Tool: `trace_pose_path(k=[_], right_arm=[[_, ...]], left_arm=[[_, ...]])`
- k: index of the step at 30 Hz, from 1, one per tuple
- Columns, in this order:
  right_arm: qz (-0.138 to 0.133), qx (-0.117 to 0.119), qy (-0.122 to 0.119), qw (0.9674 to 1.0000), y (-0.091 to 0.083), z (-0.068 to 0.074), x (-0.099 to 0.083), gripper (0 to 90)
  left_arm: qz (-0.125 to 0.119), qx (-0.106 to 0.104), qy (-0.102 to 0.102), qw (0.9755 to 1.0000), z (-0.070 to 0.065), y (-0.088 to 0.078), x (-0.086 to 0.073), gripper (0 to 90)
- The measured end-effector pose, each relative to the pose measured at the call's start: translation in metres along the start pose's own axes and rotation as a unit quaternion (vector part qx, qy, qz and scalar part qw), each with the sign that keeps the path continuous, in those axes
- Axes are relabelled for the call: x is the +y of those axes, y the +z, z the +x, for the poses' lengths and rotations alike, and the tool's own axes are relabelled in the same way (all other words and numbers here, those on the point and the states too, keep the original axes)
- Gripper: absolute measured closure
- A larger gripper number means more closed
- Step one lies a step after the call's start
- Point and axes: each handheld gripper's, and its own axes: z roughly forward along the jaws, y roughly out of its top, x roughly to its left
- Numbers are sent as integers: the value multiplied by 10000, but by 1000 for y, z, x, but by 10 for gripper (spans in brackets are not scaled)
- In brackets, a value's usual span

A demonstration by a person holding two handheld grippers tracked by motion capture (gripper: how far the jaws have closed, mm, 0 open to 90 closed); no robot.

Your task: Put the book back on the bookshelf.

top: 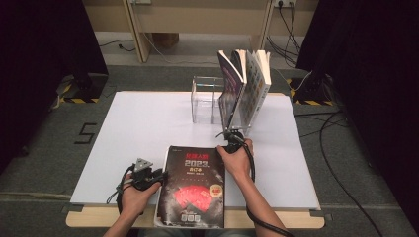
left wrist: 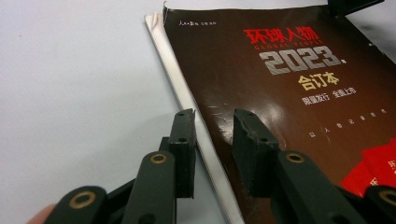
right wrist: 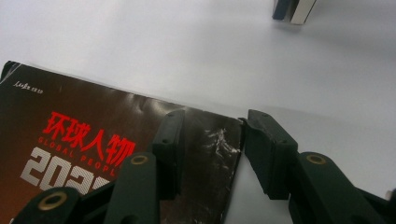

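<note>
Here a thick dark magazine (top: 193, 185) lies flat on the white worktop (top: 133, 128), close to the near edge and a little right of its middle, with its bottom reaching that edge. Its long axis runs from the near edge toward the far edge, title end pointing away from the person, spine along its left side.

The left hand-held gripper (top: 159, 175) sits at the magazine's left long edge, about halfway along. In the left gripper view its jaws are partly open and straddle the spine (left wrist: 205, 140), one jaw on the bare worktop and one over the cover; the pads are not pressing on it. That placement looks meant to catch the bound side, where the pages hold together.

The right hand-held gripper (top: 231, 143) is at the magazine's far right corner. In the right gripper view its jaws stand apart either side of that creased corner (right wrist: 219, 140), one over the cover, one on the worktop beyond the edge, with nothing clamped.

Taking it at two opposite points would probably keep so floppy a thing from sagging when lifted.

At the far right of the worktop, a clear rack (top: 207, 98) holds several upright books (top: 249, 84), with open slots on its left, likely where this one goes.
</note>
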Motion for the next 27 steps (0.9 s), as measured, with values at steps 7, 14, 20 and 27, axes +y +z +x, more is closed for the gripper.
trace_pose_path(k=[7,14,20,27], right_arm=[[-75,0,29,10000,3,0,1,585],[-129,-32,31,9999,3,1,-2,607],[-156,98,45,9998,2,-3,-2,672],[-108,359,354,9987,0,-12,-3,729]], left_arm=[[9,6,45,10000,0,0,0,689],[23,26,45,10000,-1,0,0,689],[34,33,45,10000,-1,0,1,691],[34,38,46,10000,-1,1,1,692]])
